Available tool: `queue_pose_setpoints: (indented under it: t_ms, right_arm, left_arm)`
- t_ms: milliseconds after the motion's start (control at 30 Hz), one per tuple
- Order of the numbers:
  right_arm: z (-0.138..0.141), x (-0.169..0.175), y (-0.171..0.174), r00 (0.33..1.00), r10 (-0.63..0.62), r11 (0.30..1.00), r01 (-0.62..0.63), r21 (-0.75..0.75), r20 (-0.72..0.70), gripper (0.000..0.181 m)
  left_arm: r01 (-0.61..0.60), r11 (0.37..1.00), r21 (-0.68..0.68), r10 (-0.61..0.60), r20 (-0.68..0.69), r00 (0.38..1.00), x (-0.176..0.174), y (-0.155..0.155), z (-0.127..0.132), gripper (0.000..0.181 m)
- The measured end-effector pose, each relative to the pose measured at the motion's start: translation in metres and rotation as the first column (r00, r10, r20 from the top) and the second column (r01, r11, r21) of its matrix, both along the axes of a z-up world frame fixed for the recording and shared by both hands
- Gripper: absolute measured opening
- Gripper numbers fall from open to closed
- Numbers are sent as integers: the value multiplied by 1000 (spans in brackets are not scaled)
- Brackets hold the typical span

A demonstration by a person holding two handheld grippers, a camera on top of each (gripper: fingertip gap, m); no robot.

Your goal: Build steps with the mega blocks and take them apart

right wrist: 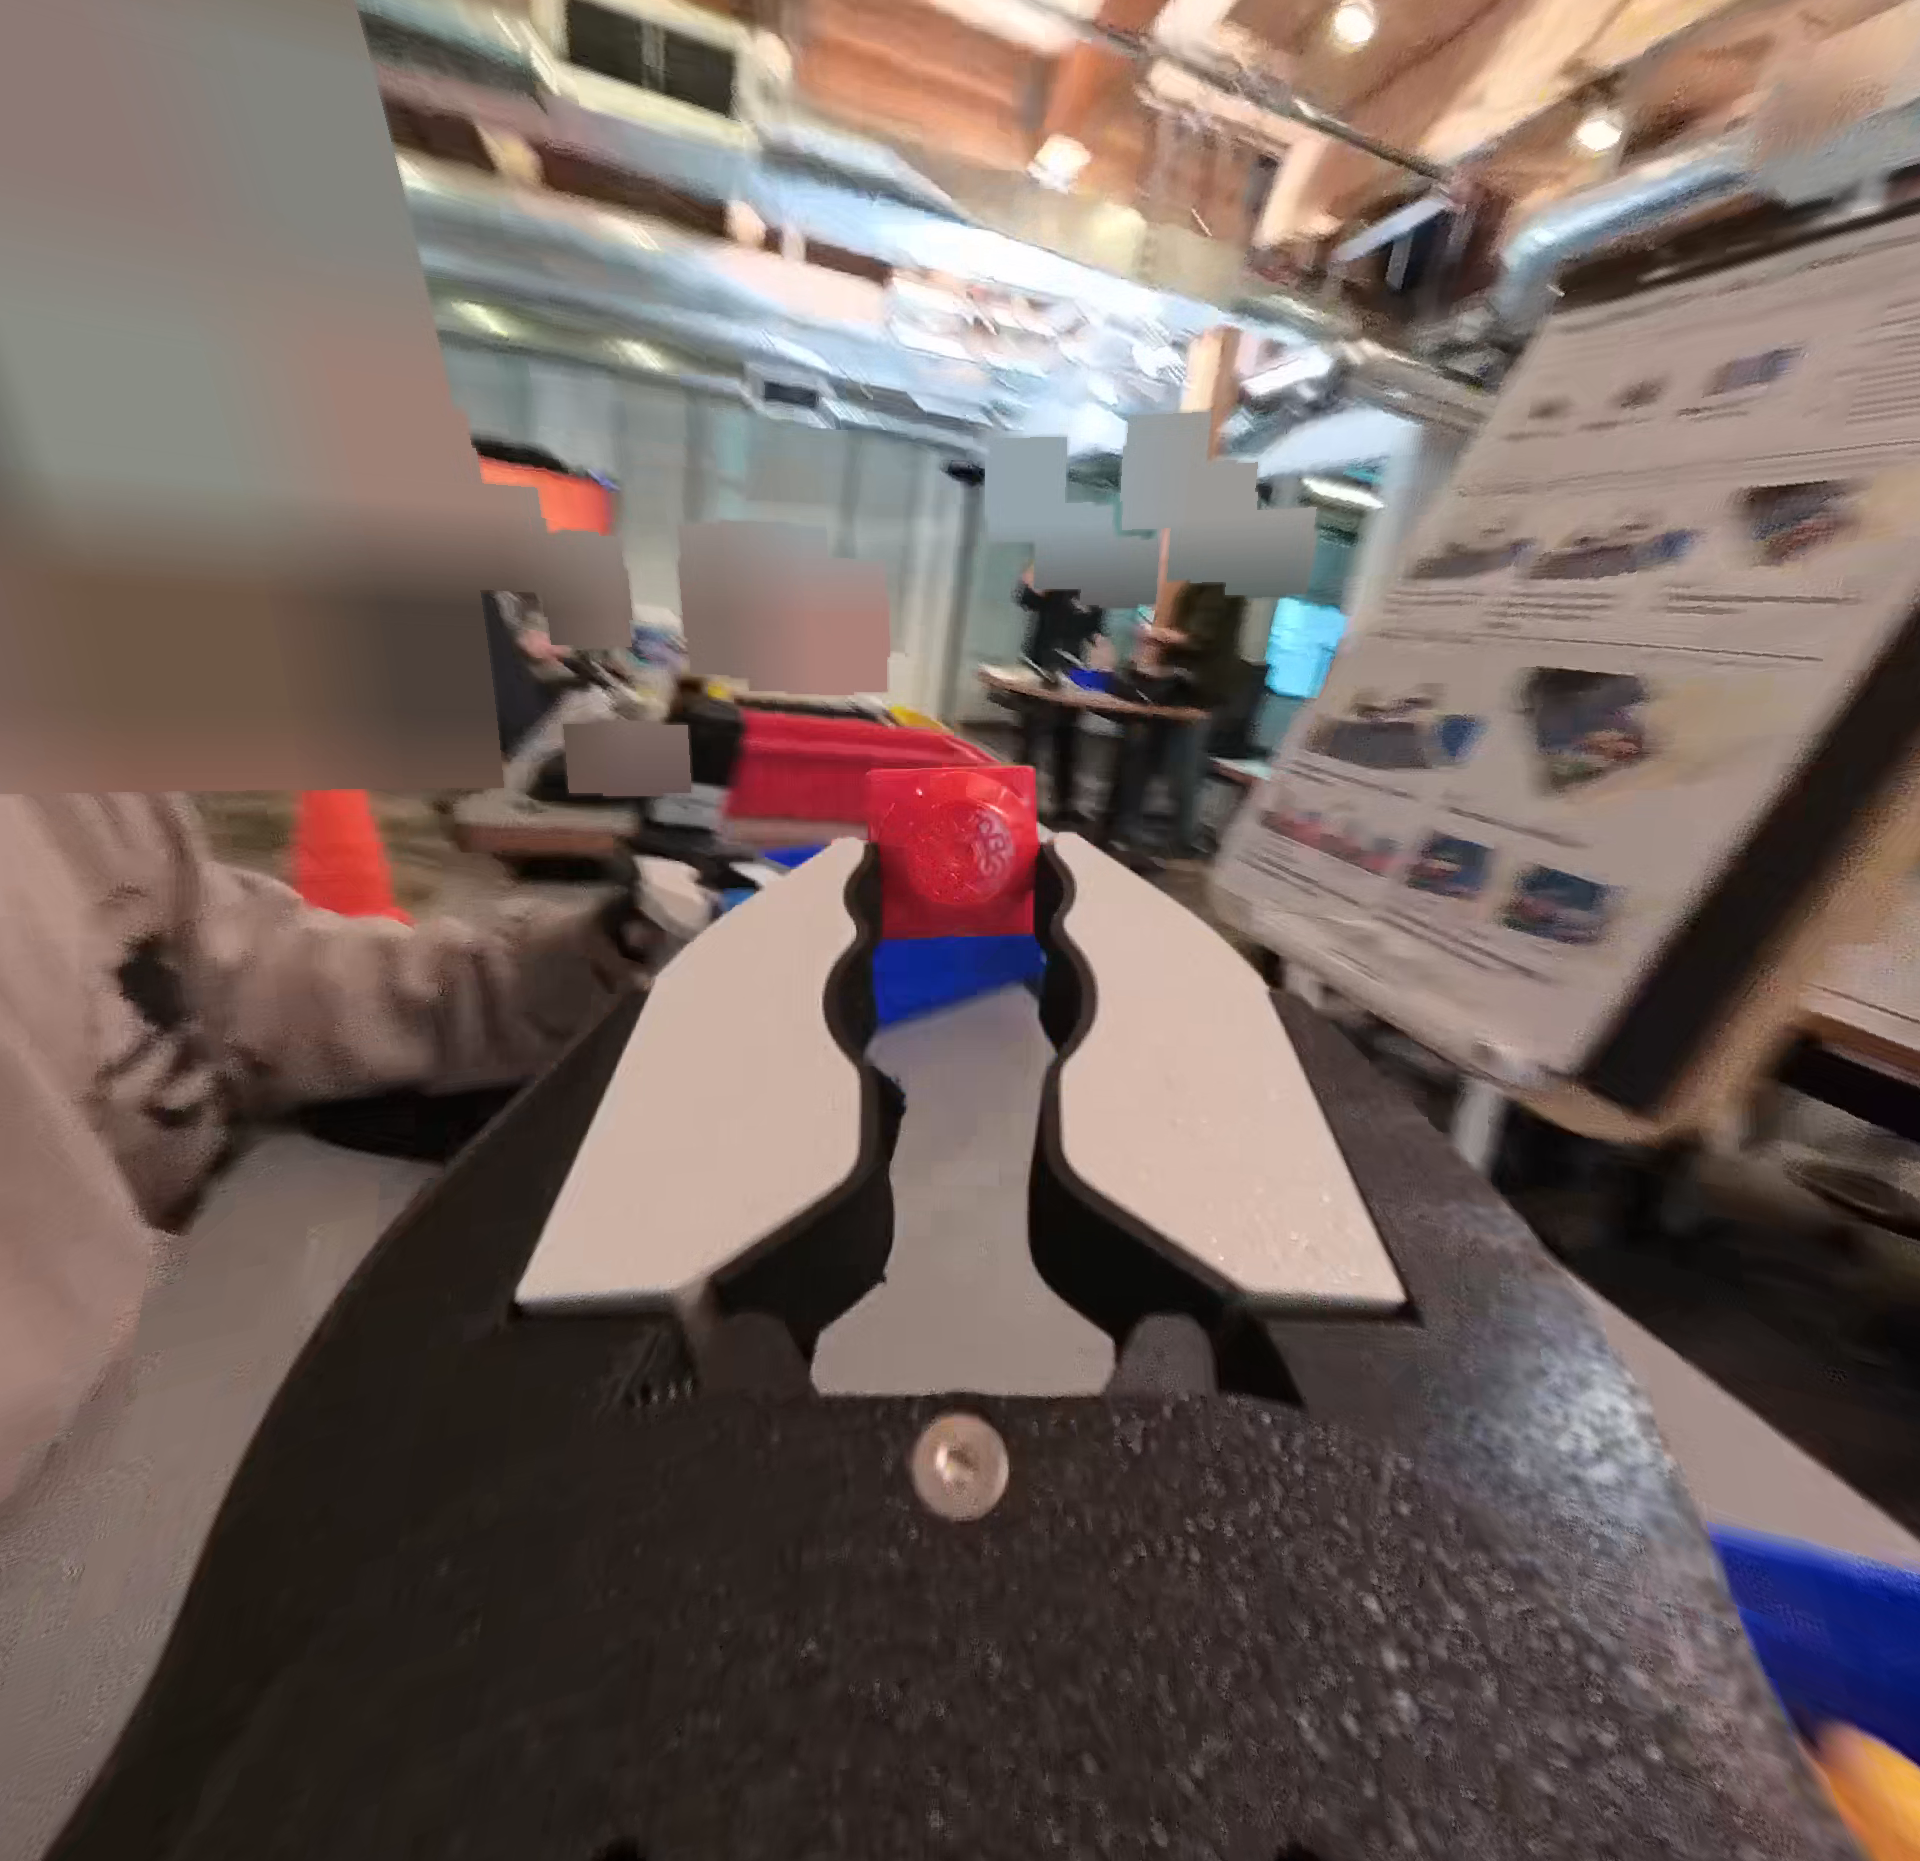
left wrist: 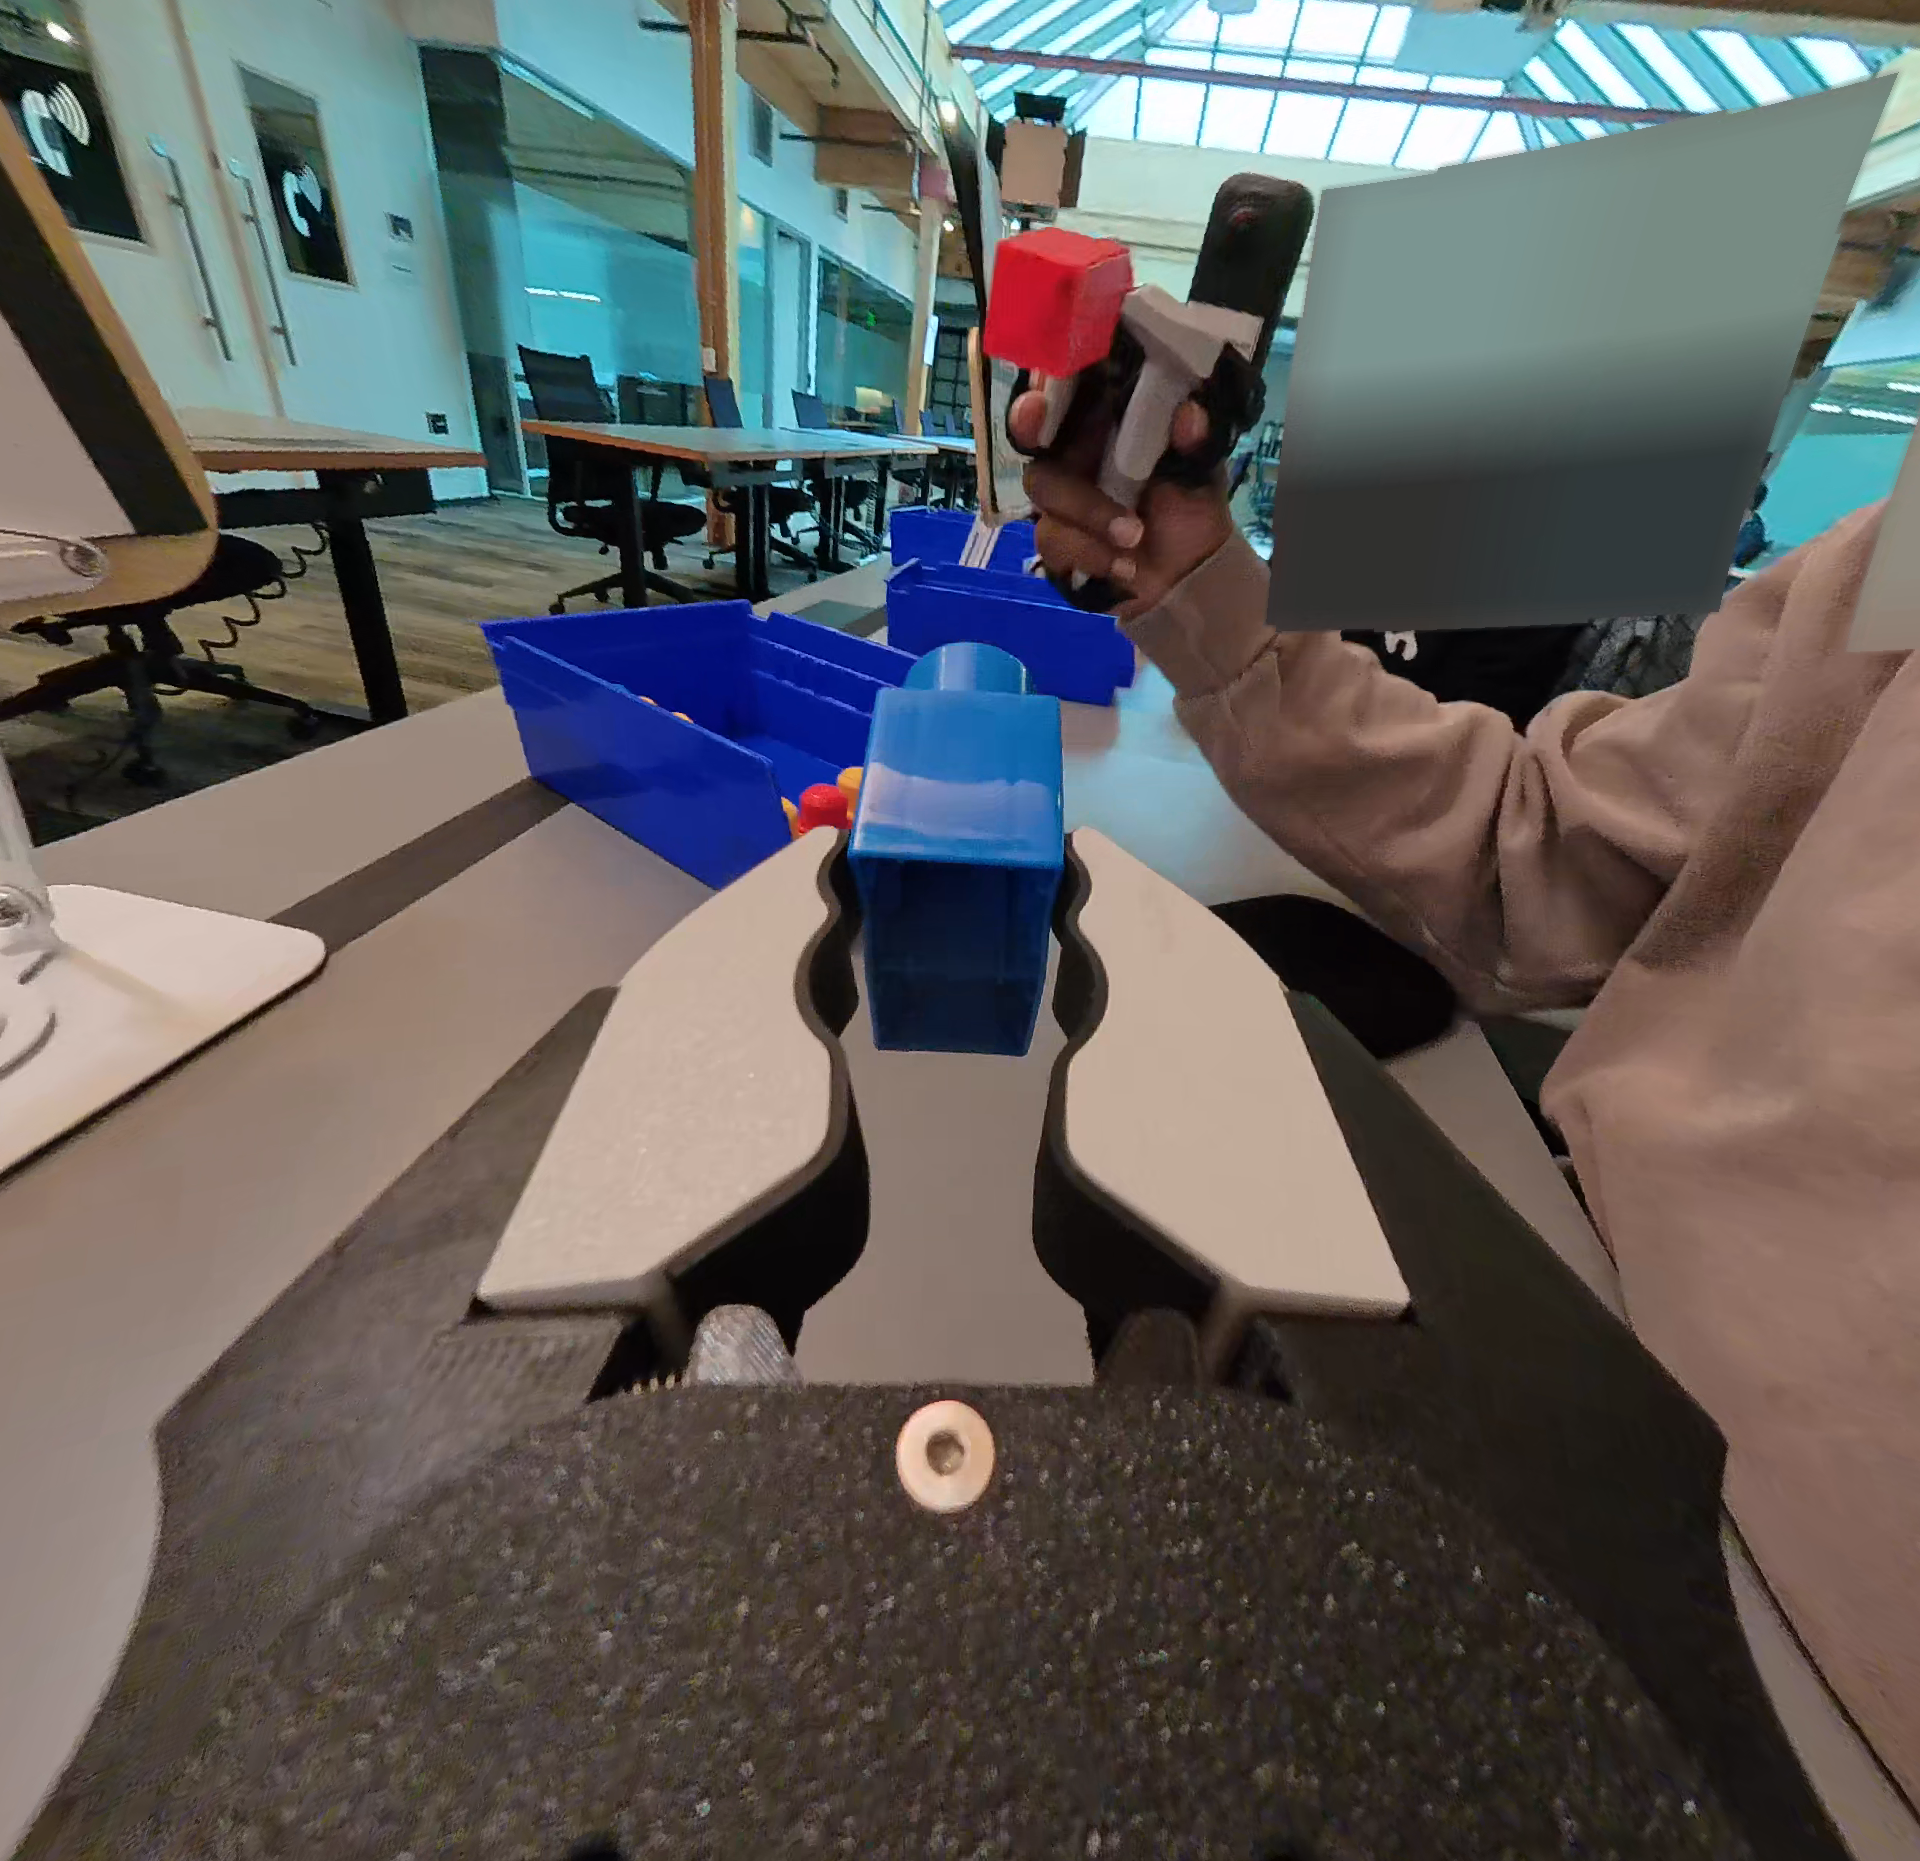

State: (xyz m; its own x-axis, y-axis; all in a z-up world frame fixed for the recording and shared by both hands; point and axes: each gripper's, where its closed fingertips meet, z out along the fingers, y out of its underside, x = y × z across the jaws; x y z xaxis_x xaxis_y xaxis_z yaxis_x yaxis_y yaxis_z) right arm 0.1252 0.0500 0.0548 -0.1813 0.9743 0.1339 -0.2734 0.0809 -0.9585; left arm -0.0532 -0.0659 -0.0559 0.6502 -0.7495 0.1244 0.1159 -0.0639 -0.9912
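Blocks sit in both grippers, 1 each. In the left wrist view, the left gripper (left wrist: 956, 907) is squeezed tight on a blue block (left wrist: 961, 855), with its round bump pointing away at 12 o'clock. It is held up above the grey table (left wrist: 436, 980). A blue bin (left wrist: 644, 731) sits at 11 o'clock from it, with red and orange blocks (left wrist: 821, 805) inside. At 1 o'clock, a hand (left wrist: 1117, 523) holds the right gripper (left wrist: 1081, 357) up high, well apart. In the right wrist view, the right gripper (right wrist: 954, 876) is squeezed tight on a red block (right wrist: 951, 850), bump facing the camera.
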Motion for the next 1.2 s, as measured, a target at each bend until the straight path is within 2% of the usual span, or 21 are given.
queue_pose_setpoints:
  t_ms: [67, 133, 167, 233, 300, 367, 500, 567, 700, 800, 933, 1200]
  right_arm:
    - [2, 10, 28, 987, -116, 992, 110, 65, 111, 28]
    - [-16, 14, 64, 923, -244, 967, 210, 141, 297, 28]
    - [-33, 17, 83, 861, -301, 952, 247, 180, 409, 28]
    - [-73, 29, 119, 696, -376, 927, 292, 237, 612, 28]
    - [-115, 44, 139, 519, -367, 924, 300, 238, 772, 28]
    - [-148, 54, 145, 388, -335, 926, 306, 223, 859, 28]
    - [-198, 61, 138, 173, -296, 928, 283, 240, 939, 29]
    - [-213, 61, 135, 105, -297, 929, 260, 262, 949, 29]
    - [-229, 60, 134, 20, -287, 939, 202, 277, 958, 29]
    - [-237, 59, 134, -17, -262, 949, 177, 261, 965, 29]
    - [-248, 59, 133, -41, -237, 956, 169, 241, 971, 29]
    - [-251, 63, 128, -31, -214, 964, 152, 216, 976, 29]
  left_arm:
    - [-13, 1000, 4, 13, 9, 1000, -4, 0, 1, 36]
    - [-21, 1000, 3, 21, 11, 1000, -6, 1, 0, 36]
    - [-24, 1000, 2, 24, 11, 1000, -6, 2, 0, 36]
    - [-25, 1000, 3, 25, 10, 1000, -6, 1, -1, 36]
    - [-27, 1000, 8, 27, 3, 1000, -5, 1, -1, 36]
    - [-27, 1000, 9, 27, -2, 1000, -5, 0, -1, 36]
    - [-23, 1000, 1, 23, 0, 1000, -4, 1, -3, 36]
    - [-21, 1000, 0, 21, 0, 1000, -4, 1, -4, 36]
    - [-23, 1000, 0, 23, -1, 1000, -4, 1, -4, 36]
    - [-24, 1000, 1, 24, -3, 1000, -5, 0, -5, 36]
    - [-28, 1000, 0, 28, -5, 1000, -5, 0, -6, 36]
    - [-17, 1000, -11, 17, -8, 1000, -2, 1, -10, 36]
